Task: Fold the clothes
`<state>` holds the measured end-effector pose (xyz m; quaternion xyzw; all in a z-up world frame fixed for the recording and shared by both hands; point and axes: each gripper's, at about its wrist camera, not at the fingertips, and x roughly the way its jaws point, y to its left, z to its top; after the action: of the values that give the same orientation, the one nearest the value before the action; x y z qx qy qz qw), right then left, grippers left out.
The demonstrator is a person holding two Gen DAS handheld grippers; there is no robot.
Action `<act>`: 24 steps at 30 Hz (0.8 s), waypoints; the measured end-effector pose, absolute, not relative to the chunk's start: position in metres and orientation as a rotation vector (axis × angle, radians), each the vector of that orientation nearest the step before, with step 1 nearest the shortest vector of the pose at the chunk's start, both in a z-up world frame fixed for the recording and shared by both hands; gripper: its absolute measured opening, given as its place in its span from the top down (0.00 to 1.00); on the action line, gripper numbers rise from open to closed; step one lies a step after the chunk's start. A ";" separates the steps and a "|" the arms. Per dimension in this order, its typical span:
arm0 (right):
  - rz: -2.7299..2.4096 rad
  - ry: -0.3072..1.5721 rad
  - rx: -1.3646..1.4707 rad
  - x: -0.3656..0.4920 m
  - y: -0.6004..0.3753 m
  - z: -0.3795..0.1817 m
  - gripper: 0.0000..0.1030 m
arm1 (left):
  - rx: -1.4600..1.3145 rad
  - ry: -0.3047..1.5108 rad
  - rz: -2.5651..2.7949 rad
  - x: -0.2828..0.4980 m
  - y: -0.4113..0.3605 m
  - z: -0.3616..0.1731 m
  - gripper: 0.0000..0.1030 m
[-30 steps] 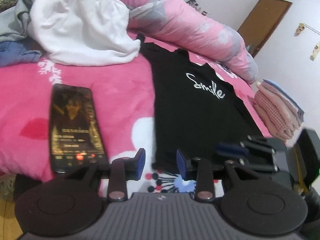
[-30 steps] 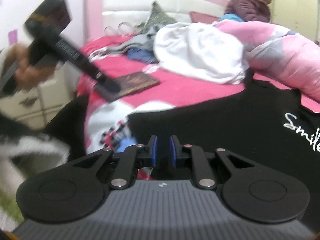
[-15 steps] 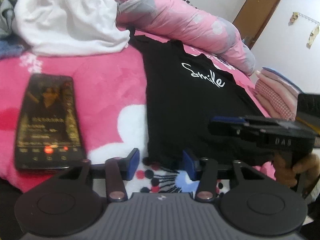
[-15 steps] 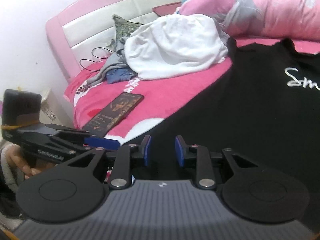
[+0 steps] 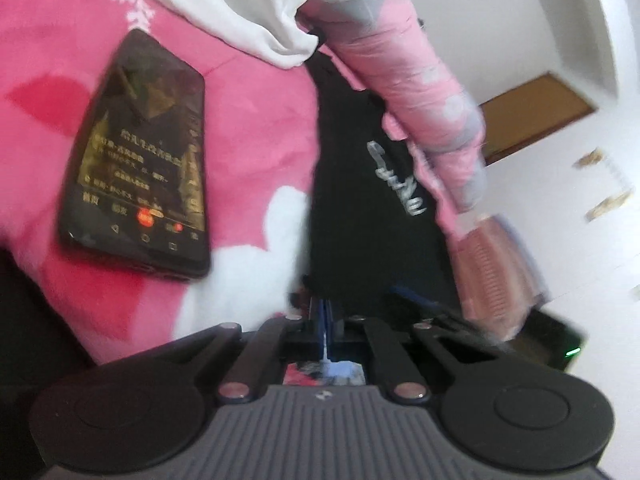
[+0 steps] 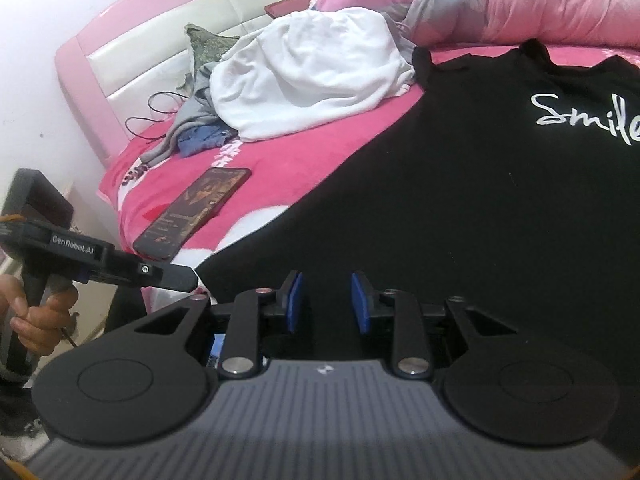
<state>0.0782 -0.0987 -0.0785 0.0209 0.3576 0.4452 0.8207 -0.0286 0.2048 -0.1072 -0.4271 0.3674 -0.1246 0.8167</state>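
Black T-shirt [image 6: 460,208]: one, lying flat on the pink bedspread [image 6: 280,168], white "Smile" lettering [image 6: 584,120] facing up; hem lying at the near edge of the bed.
Left gripper [image 5: 325,320]: one, sitting at the shirt's near left corner; jaws have just been closing and are now standing together, with a thin edge of cloth seeming to lie between the blue pads, though blur is hiding the detail.
Right gripper [image 6: 325,304]: one, hovering over the hem; jaws standing narrowly apart, black cloth showing between the pads without touching them.
Hand [image 6: 36,320]: one in view, gripping the left tool's handle.
Phone [image 5: 140,160]: one, screen glowing, lying left of the shirt.
White garment [image 6: 304,84]: one, heaped near the headboard.
Pink quilt [image 6: 520,0]: one, rolled along the far side.
Folded clothes [image 5: 496,272]: one stack, blurred.
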 end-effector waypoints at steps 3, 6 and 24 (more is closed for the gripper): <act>0.950 0.752 0.037 0.077 -0.096 -0.077 0.71 | -0.885 0.790 -0.218 -0.030 0.209 -0.106 0.98; 0.953 0.740 0.028 0.075 -0.094 -0.075 0.71 | -0.825 0.793 -0.151 -0.036 0.213 -0.103 0.90; 1.131 0.495 -0.502 0.014 -0.017 -0.075 0.92 | -0.580 0.752 -0.052 -0.064 0.197 -0.080 0.76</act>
<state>0.0138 -0.0166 -0.0746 -0.2326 0.2298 0.5246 0.7860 -0.0642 0.1975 -0.0795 -0.2791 0.3619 -0.0251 0.8891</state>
